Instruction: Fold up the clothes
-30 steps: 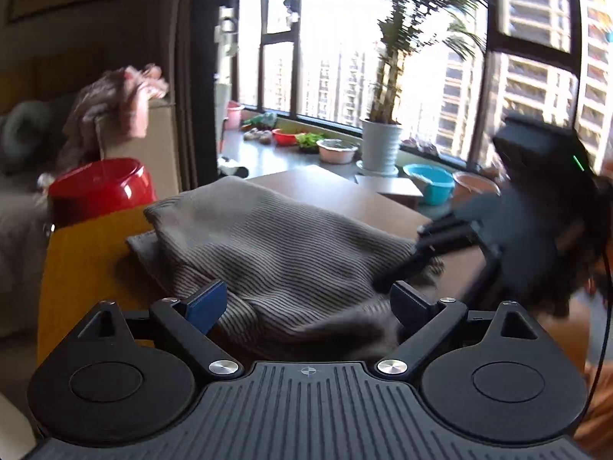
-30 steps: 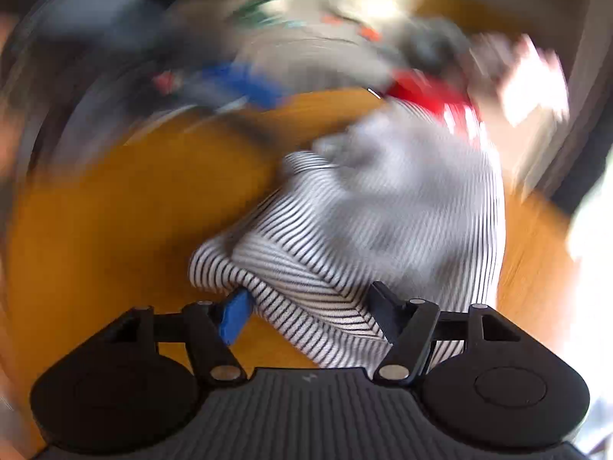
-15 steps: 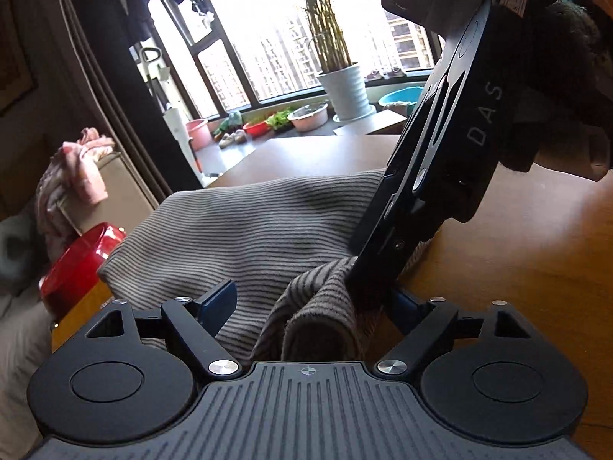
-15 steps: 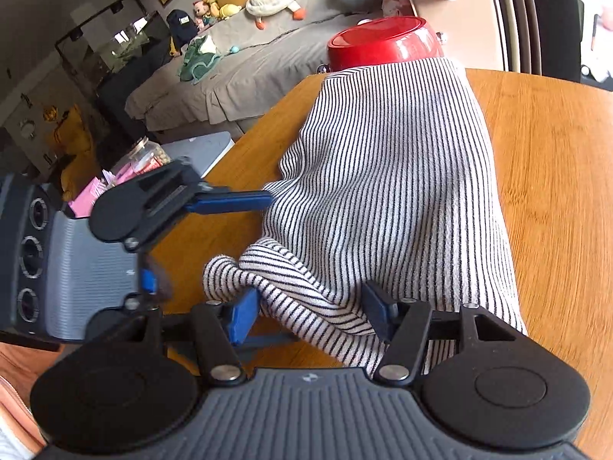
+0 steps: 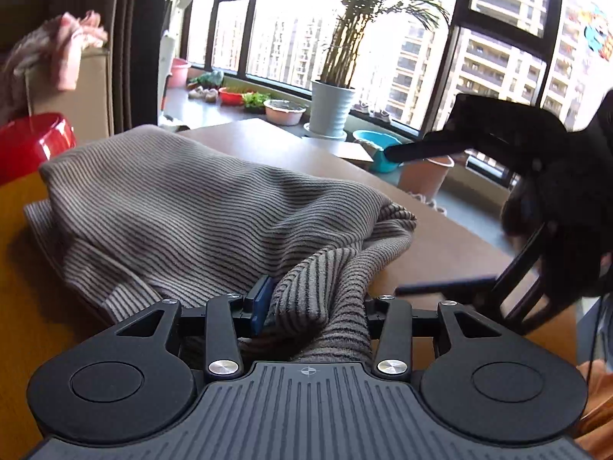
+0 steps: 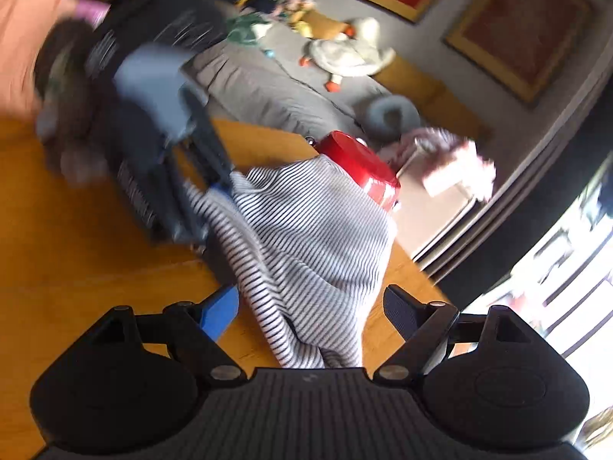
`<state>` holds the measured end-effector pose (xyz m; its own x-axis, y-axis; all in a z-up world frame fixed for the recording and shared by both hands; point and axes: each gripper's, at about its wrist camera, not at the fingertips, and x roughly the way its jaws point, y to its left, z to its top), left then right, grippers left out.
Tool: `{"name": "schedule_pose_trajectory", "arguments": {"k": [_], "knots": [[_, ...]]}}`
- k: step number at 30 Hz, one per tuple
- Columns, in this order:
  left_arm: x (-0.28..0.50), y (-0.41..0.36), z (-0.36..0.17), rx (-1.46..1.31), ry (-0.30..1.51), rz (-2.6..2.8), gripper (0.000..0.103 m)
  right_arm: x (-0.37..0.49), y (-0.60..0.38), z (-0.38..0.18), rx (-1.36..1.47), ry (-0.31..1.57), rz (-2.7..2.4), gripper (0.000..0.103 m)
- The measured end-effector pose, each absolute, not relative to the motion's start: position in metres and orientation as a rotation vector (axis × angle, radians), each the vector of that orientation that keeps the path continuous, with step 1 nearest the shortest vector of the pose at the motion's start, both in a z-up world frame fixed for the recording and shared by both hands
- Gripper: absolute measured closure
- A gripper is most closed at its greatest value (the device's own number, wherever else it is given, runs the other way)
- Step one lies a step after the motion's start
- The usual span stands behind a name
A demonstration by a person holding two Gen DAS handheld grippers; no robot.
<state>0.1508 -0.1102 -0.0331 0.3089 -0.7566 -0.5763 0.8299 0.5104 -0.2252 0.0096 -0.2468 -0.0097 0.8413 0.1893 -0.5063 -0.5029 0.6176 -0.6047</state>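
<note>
A grey-and-dark striped garment [image 5: 184, 207] lies bunched on the wooden table [image 5: 23, 306]. My left gripper [image 5: 312, 306] is shut on a fold of its near edge, with the cloth bulging between the fingers. In the right wrist view the same garment [image 6: 318, 237] lies on the table [image 6: 57, 276], and my left gripper [image 6: 214, 191], blurred, holds its left edge. My right gripper [image 6: 310, 310] is open and empty above the garment's near end. It also shows in the left wrist view [image 5: 494, 207], raised at the right with its jaws apart.
A red pot [image 5: 34, 142] stands at the table's far left edge, also in the right wrist view [image 6: 360, 165]. A potted plant [image 5: 331, 107] and bowls line the windowsill. A sofa with soft toys [image 6: 345, 53] lies beyond the table.
My left gripper has shut on the fold of the garment. My right gripper has let go, opened and lifted away to the right.
</note>
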Motion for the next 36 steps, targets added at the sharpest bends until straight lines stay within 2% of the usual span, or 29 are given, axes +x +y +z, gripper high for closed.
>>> {"name": "schedule_pose_trajectory", "arguments": {"k": [3, 4, 5, 6, 9, 12, 14, 16, 19, 22, 26, 30, 34, 36], "knots": [[0.16, -0.105, -0.033, 0.045, 0.725, -1.056, 0.057, 0.02, -0.224, -0.037, -0.991, 0.365, 0.414, 0.019], [0.16, -0.103, -0.031, 0.046, 0.73, -1.055, 0.056, 0.028, -0.217, -0.046, -1.042, 0.358, 0.405, 0.027], [0.158, -0.102, -0.029, 0.06, 0.733, -1.055, 0.055, 0.036, -0.214, -0.05, -1.042, 0.381, 0.398, 0.041], [0.156, -0.099, -0.025, 0.074, 0.732, -1.058, 0.049, 0.044, -0.213, -0.051, -1.014, 0.42, 0.391, 0.058], [0.143, -0.08, -0.002, 0.067, 0.695, -1.085, 0.015, 0.046, -0.215, -0.041, -0.928, 0.491, 0.411, 0.066], [0.146, -0.061, 0.026, 0.0, 0.607, -1.039, 0.013, 0.023, -0.215, -0.026, -0.87, 0.543, 0.445, 0.068], [0.16, -0.064, 0.031, -0.018, 0.599, -0.967, 0.017, 0.007, -0.215, -0.015, -0.832, 0.576, 0.468, 0.069], [0.175, -0.072, 0.028, -0.022, 0.615, -0.899, 0.05, -0.013, -0.215, 0.0, -0.798, 0.596, 0.491, 0.071], [0.191, -0.088, 0.007, -0.005, 0.699, -0.87, 0.066, -0.051, -0.213, 0.037, -0.76, 0.575, 0.517, 0.074], [0.19, -0.098, -0.016, 0.008, 0.774, -0.917, 0.069, -0.071, -0.214, 0.084, -0.701, 0.519, 0.521, 0.076], [0.187, -0.094, -0.03, 0.001, 0.805, -0.951, 0.07, -0.035, -0.22, 0.116, -0.616, 0.498, 0.528, 0.076], [0.192, -0.084, -0.037, -0.022, 0.824, -0.985, 0.074, 0.038, -0.231, 0.104, -0.517, 0.594, 0.598, 0.075], [0.19, -0.083, -0.037, -0.002, 0.811, -0.955, 0.087, 0.108, -0.259, 0.067, -0.306, 0.72, 0.626, 0.07], [0.19, -0.081, -0.037, -0.012, 0.813, -0.942, 0.09, 0.127, -0.271, 0.051, -0.218, 0.76, 0.62, 0.066]]}}
